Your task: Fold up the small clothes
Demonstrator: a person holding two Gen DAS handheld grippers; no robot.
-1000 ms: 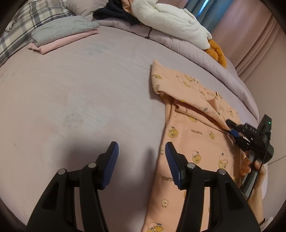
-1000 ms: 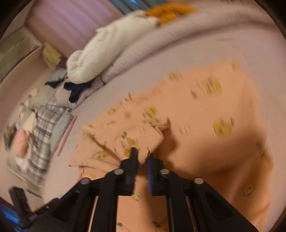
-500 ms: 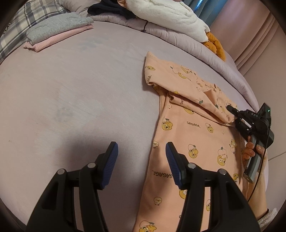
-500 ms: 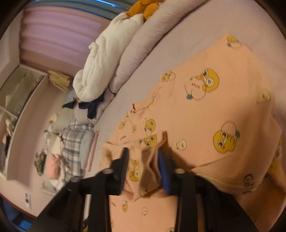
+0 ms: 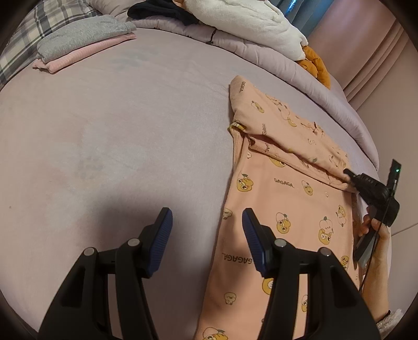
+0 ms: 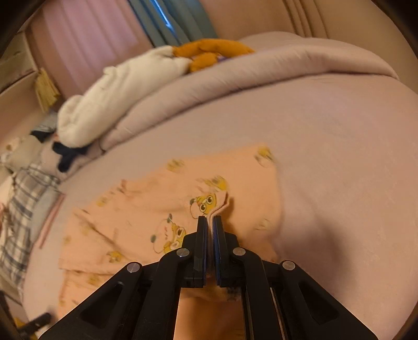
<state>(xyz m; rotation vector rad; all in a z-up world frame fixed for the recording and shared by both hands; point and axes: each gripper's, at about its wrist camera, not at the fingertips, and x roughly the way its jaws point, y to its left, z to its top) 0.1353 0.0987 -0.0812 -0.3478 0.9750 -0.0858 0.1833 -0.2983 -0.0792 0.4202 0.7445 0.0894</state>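
Observation:
A peach garment (image 5: pixel 287 209) printed with yellow cartoon figures lies on the lilac bed, its top part folded over. My left gripper (image 5: pixel 206 232) is open and empty, hovering over the sheet just left of the garment's left edge. My right gripper (image 6: pixel 210 222) is shut on a pinched fold of the peach garment (image 6: pixel 162 209). In the left wrist view the right gripper (image 5: pixel 348 174) grips the folded part's right edge, with a hand behind it.
A folded grey and pink stack (image 5: pixel 78 41) lies at the far left. A white plush blanket (image 5: pixel 248 23), dark clothing (image 5: pixel 162 10), an orange plush toy (image 5: pixel 316 68) and a rolled lilac duvet (image 5: pixel 261 52) line the bed's far side. A plaid cloth (image 5: pixel 23 39) lies at left.
My right gripper opened half a second ago and has shut again on the garment's fold. The left gripper stayed open and shifted slightly, with the garment further right in its view.

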